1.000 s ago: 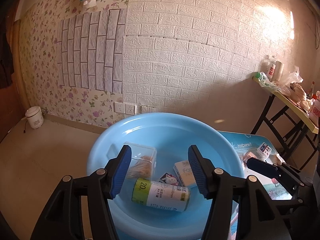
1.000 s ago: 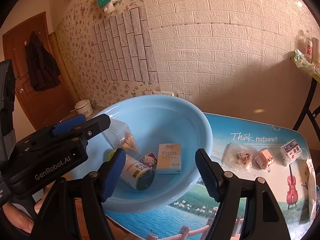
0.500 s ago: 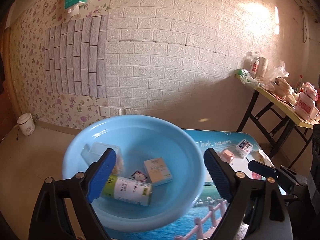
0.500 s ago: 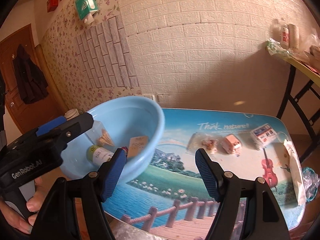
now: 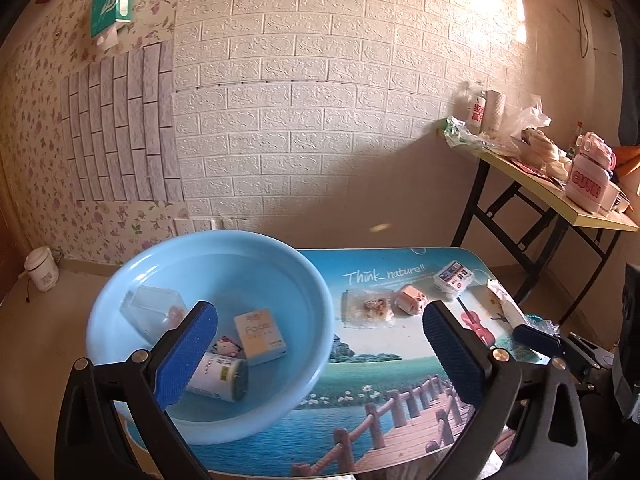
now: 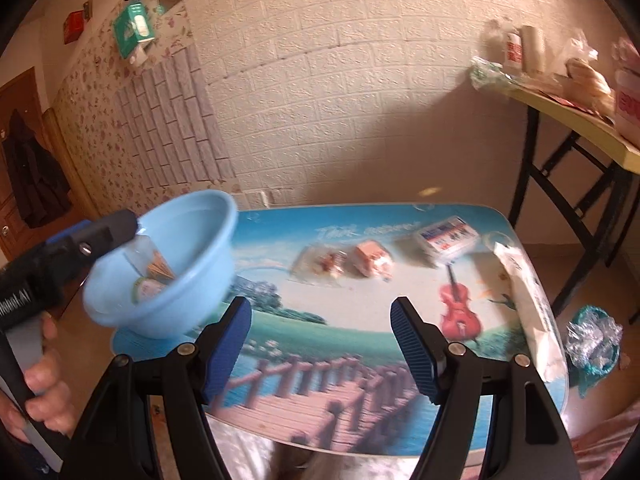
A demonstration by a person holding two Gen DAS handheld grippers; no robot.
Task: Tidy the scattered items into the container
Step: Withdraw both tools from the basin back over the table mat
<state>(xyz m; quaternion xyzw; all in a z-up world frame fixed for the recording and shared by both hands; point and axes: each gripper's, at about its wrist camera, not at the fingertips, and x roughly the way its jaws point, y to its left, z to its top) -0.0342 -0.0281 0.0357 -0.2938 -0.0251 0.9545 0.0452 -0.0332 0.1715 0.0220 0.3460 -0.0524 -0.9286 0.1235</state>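
The left tool (image 5: 320, 354) has just been opening, and now its jaws stand spread wide with nothing between them. The right tool (image 6: 320, 346) is spread too and carries nothing.

The blue bowl (image 5: 308, 300) sits on the left end of the bench (image 5: 360, 420). It looks like part of it pokes out over the edge, so a bump from a tool could tip it off. In it lie a roll (image 5: 218, 378), a small box (image 5: 260, 336), a clear tub (image 5: 154, 312) and a little sticker (image 5: 228, 347).

Still out on the bench are a clear snack bag (image 6: 322, 264), a small pink thing (image 6: 372, 260), a white packet (image 6: 446, 236) and a long white bag (image 6: 532, 312) at the right edge. The snack bag is thin and flat, so jaws may slide over it. The pink thing lies just beside it, so a grab could knock one away. The long bag could get pushed off the edge.

A crinkly wrapper (image 6: 594, 342) lies past the bench. Nothing blocks the way to the four things.
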